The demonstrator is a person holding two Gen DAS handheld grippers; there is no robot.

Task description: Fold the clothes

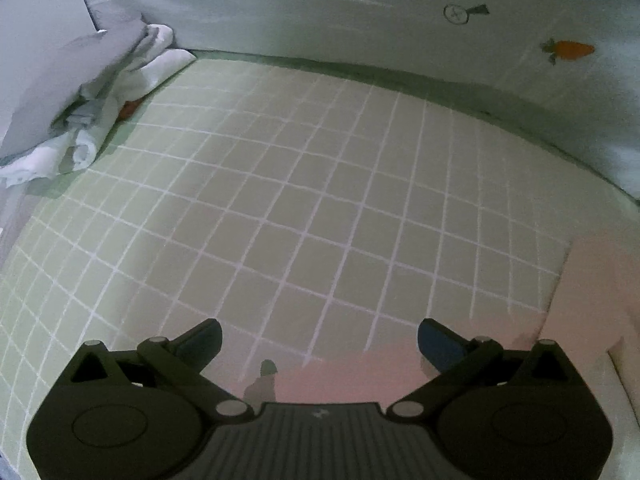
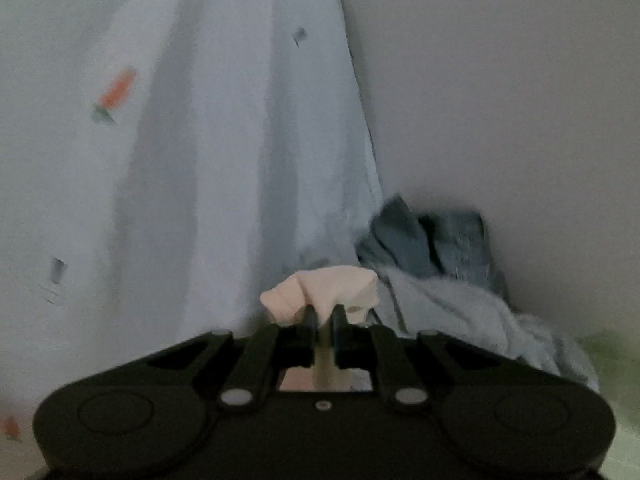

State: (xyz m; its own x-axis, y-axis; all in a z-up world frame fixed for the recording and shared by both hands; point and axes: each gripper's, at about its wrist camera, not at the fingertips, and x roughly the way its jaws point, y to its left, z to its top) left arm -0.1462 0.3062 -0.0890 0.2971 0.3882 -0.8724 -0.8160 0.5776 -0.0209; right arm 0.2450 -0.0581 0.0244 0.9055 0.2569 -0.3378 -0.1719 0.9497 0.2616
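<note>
My left gripper (image 1: 319,340) sits at the bottom of its frame with the fingers spread wide apart and nothing between them. Below and ahead of it lies a green sheet (image 1: 280,208) crossed with white grid lines, filling the middle of the view. A pink garment (image 1: 592,300) lies flat on that sheet along the lower right of the frame, its edge running under my right-hand fingertip and across the bottom centre. In the upper left a crumpled white cloth (image 1: 120,92) is heaped against the edge of the sheet, with a small patch of red showing in its folds. A pale curtain printed with an orange carrot (image 1: 568,50) hangs across the top.

My right gripper (image 2: 322,316) is pinched tight on a bunched fold of the pink garment (image 2: 324,290) — the cloth puffs out just past the fingertips in the lower centre of the frame, and a strip of it runs back between the fingers. To the right of it, low in the frame, a blue-grey pile of clothes (image 2: 440,280) rests against a plain wall (image 2: 500,100) — this view is blurred.
</note>
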